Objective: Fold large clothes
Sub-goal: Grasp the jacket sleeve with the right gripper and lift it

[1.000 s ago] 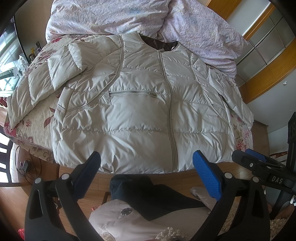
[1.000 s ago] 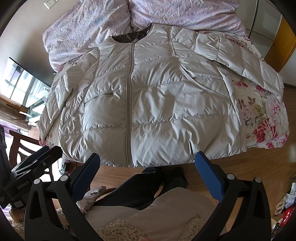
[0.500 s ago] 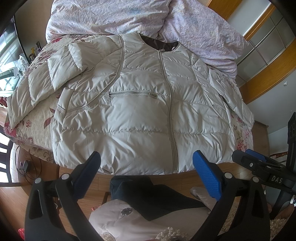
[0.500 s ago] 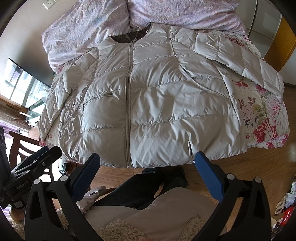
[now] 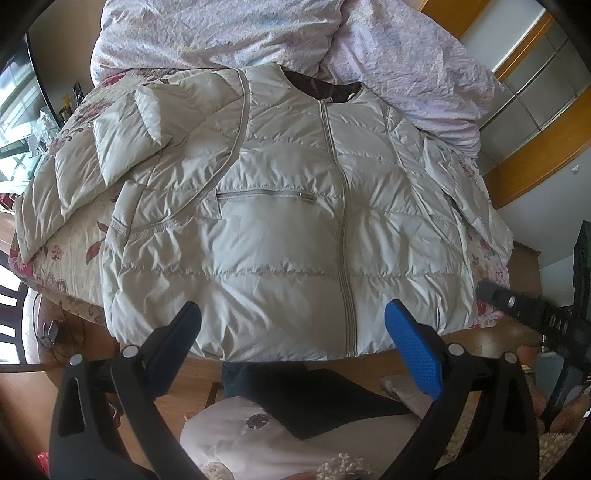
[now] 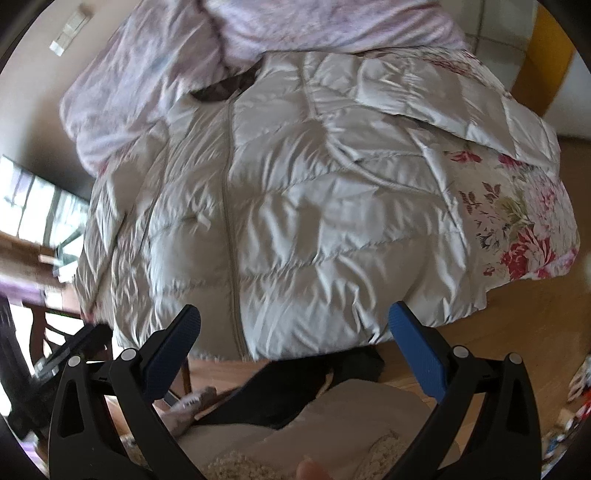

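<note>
A large cream quilted down jacket (image 5: 280, 221) lies flat on the bed, zipped, collar toward the pillows, sleeves spread out to both sides. It also shows in the right wrist view (image 6: 295, 206). My left gripper (image 5: 291, 325) is open and empty, just above the jacket's bottom hem at the bed's near edge. My right gripper (image 6: 293, 325) is open and empty, over the hem near the zip's lower end. The right gripper body shows at the right of the left wrist view (image 5: 535, 317).
The bed has a floral cover (image 6: 524, 221) and a crumpled lilac duvet (image 5: 258, 33) at its head. Wooden floor (image 6: 517, 325) lies below the bed edge. The person's legs and slippers (image 5: 295, 402) are under the grippers. A dark chair (image 5: 11, 332) stands at left.
Both grippers have moved forward toward the jacket's hem. The right wrist view swung and tilted, now blurred by motion. The jacket has not moved.
</note>
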`<action>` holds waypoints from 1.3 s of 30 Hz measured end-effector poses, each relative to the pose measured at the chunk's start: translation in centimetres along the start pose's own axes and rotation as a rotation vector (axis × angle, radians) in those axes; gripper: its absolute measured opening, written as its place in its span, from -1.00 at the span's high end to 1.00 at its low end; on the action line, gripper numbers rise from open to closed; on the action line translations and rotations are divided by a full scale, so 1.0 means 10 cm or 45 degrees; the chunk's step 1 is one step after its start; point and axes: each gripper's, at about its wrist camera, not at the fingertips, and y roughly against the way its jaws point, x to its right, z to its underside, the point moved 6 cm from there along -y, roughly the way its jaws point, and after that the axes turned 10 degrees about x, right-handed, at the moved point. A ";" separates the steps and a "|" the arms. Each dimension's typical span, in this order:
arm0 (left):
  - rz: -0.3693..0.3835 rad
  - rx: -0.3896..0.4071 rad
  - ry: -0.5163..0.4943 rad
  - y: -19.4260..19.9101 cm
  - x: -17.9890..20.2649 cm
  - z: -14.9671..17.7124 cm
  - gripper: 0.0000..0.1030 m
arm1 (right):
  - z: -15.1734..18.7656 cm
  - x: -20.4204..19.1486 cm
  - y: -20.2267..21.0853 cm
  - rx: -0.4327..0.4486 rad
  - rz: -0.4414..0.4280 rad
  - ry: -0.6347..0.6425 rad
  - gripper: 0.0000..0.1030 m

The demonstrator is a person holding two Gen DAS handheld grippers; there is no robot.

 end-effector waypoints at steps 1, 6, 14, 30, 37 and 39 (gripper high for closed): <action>0.000 -0.002 -0.001 -0.01 0.01 -0.02 -0.92 | -0.06 0.05 -0.01 0.017 0.001 -0.030 -0.97; 0.016 -0.026 -0.006 -0.11 0.06 -0.10 -0.94 | -0.46 0.59 -0.13 0.154 0.013 -0.255 -0.97; 0.044 -0.094 -0.052 -0.33 0.23 -0.21 -0.94 | -0.86 2.13 -0.61 0.219 0.053 -0.878 -0.50; -0.083 -0.078 -0.178 -0.53 0.31 -0.56 -0.94 | -0.90 3.75 -0.71 0.440 0.080 -1.516 -0.01; -0.303 0.054 -0.238 -0.49 0.13 -0.81 -0.94 | -0.94 3.91 -0.72 0.508 0.035 -1.591 0.10; -0.329 0.067 -0.233 -0.48 0.08 -0.84 -0.94 | -0.97 3.94 -0.69 0.523 0.040 -1.590 0.43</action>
